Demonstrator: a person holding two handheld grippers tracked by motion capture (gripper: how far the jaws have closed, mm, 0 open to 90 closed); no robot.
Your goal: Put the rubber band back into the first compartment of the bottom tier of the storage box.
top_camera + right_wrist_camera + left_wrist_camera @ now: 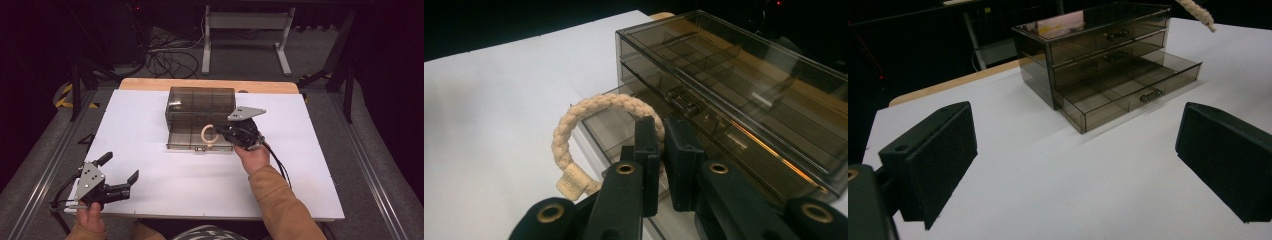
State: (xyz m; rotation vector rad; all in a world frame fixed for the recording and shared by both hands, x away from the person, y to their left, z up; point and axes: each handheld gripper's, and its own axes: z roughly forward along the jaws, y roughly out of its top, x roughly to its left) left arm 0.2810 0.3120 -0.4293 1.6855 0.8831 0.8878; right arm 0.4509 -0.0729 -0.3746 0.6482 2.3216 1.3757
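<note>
The right gripper (663,150) is pinching a braided rope bracelet (589,112) (probably light, limp) over the open bottom drawer (1128,95), while the left gripper (1073,165) is idling agape.

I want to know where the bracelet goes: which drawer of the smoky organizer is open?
The bottom drawer of the drawer organizer: it is pulled out toward the person, while the two above sit flush and shut.

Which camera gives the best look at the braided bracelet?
The right gripper view: the braided bracelet is close, clamped in the right gripper. The high view shows a small loop over the open drawer; the left gripper view catches one end.
</note>
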